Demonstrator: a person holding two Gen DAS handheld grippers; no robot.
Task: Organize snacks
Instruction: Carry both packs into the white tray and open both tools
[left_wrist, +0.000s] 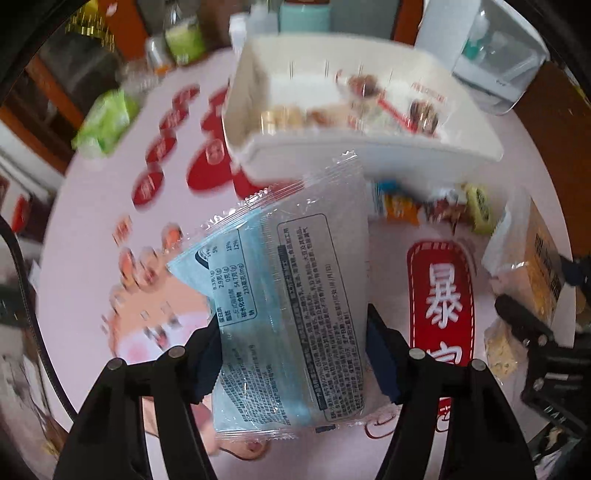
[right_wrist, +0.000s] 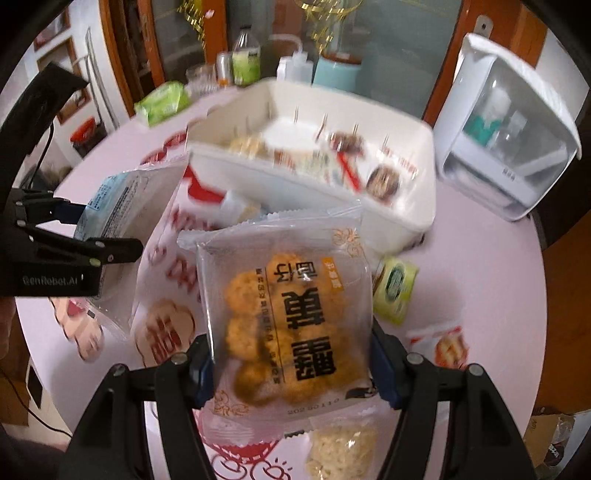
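Note:
My left gripper (left_wrist: 293, 350) is shut on a light-blue snack packet (left_wrist: 284, 295), back side up, held above the table before the white bin (left_wrist: 369, 155). My right gripper (right_wrist: 291, 365) is shut on a clear packet of golden rice crackers (right_wrist: 291, 321), also held short of the white bin (right_wrist: 332, 206). The bin holds several wrapped snacks (right_wrist: 369, 166). In the right wrist view the left gripper (right_wrist: 70, 236) with its blue packet (right_wrist: 110, 206) is at the left. In the left wrist view the right gripper (left_wrist: 532, 325) with the cracker packet (left_wrist: 535, 269) is at the right edge.
Loose small snacks (left_wrist: 436, 206) lie in front of the bin, among them a green packet (right_wrist: 393, 288). Another snack pack (right_wrist: 343, 450) lies under my right gripper. A green tissue pack (right_wrist: 162, 101), bottles (right_wrist: 245, 59) and a white appliance (right_wrist: 506, 125) stand behind on the pink printed tablecloth (left_wrist: 92, 221).

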